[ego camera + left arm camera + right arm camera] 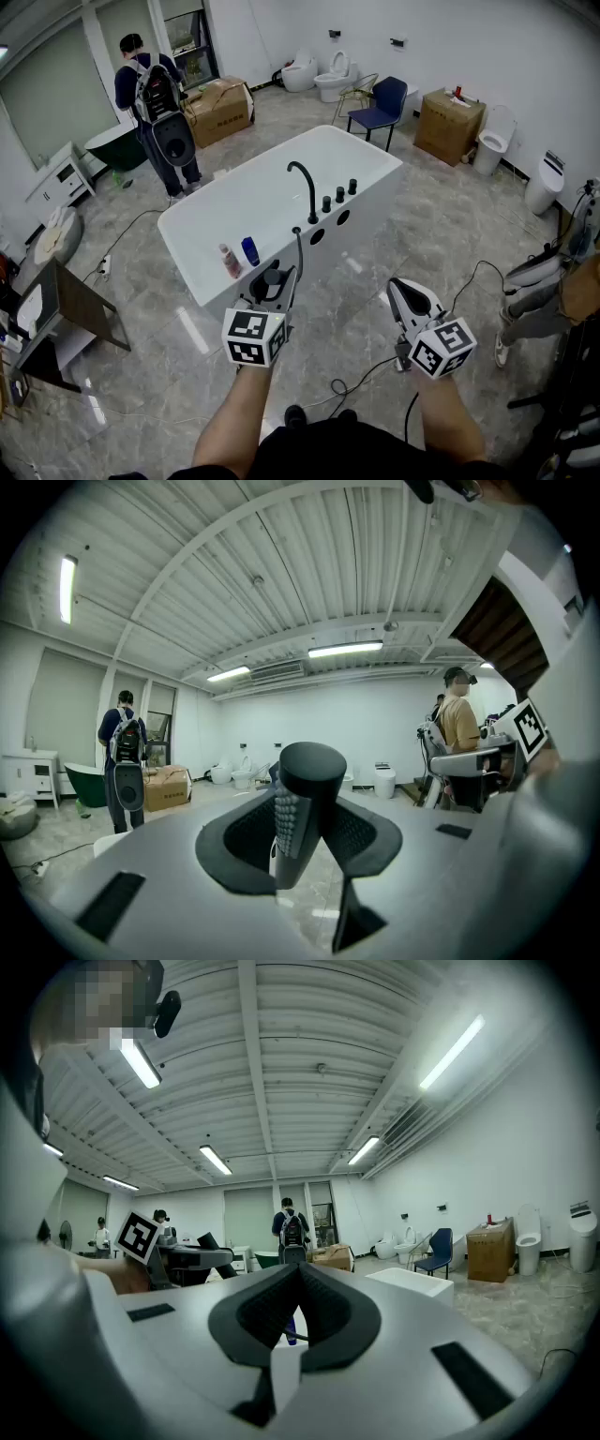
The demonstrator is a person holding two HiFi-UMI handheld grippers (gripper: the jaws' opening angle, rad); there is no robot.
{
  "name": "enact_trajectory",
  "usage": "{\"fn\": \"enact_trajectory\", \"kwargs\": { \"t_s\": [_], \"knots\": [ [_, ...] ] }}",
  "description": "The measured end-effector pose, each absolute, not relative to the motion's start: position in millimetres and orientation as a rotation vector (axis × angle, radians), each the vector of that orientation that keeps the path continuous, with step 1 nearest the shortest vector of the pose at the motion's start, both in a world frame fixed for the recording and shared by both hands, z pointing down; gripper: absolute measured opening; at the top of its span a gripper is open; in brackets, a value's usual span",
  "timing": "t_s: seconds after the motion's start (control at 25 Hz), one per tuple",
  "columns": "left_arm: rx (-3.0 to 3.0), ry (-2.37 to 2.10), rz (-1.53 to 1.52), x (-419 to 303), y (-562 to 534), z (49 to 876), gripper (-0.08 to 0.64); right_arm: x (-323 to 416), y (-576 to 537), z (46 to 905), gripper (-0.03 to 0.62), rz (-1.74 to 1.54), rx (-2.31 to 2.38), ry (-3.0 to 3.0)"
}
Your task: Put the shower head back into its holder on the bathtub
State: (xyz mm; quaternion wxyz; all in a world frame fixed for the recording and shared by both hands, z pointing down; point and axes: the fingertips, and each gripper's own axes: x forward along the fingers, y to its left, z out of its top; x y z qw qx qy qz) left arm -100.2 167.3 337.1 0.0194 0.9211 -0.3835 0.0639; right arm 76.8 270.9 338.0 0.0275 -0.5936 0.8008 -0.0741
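Observation:
A white bathtub (375,155) stands in the middle of the room, with a black arched faucet (305,183) and three black knobs (338,194) along its right rim. Two dark round openings (317,236) lie on that rim nearer to me. My left gripper (274,286) is in front of the tub's near corner, shut on the black shower head (270,278). A thin hose (299,253) runs from the head up to the rim. In the left gripper view the studded shower head (305,799) stands upright between the pads. My right gripper (405,286) hovers to the right over the floor, shut and empty (300,1274).
A pink bottle (230,261) and a blue bottle (249,250) stand on the tub's near rim. A person with a backpack (155,103) stands beyond the tub on the left. Cardboard boxes (220,111), a blue chair (380,108) and toilets line the far walls. A cable (375,370) lies on the floor.

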Motion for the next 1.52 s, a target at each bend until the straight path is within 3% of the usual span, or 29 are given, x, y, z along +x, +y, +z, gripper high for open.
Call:
{"fn": "enact_trajectory", "kwargs": {
  "t_s": [1.52],
  "knots": [
    [2.807,-1.24,0.218,-70,181,353,0.144,100,286,360,0.017,-0.315,-1.712,2.533]
  ]
}}
